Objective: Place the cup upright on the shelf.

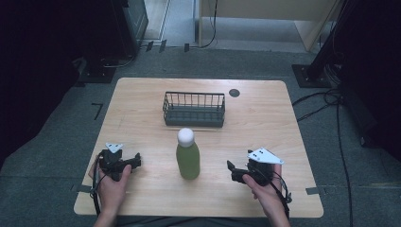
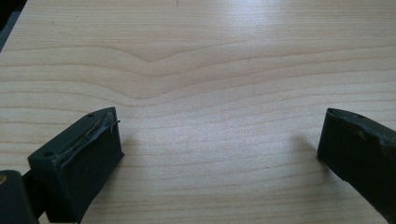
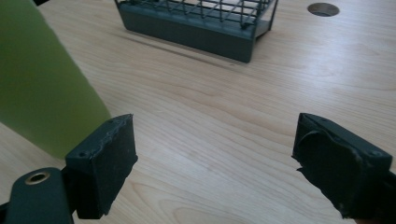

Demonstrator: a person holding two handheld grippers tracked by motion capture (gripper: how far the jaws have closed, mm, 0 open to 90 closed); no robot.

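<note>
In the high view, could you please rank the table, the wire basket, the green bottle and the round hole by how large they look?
1. Table, by far.
2. Wire basket.
3. Green bottle, which stands nearer the camera, so that gap is unsure.
4. Round hole.

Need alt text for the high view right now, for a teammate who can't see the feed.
A green bottle with a white cap stands upright near the middle of a wooden table, between the left gripper and the right gripper, each held in a hand, neither touching it. A dark wire basket sits behind the bottle.
</note>
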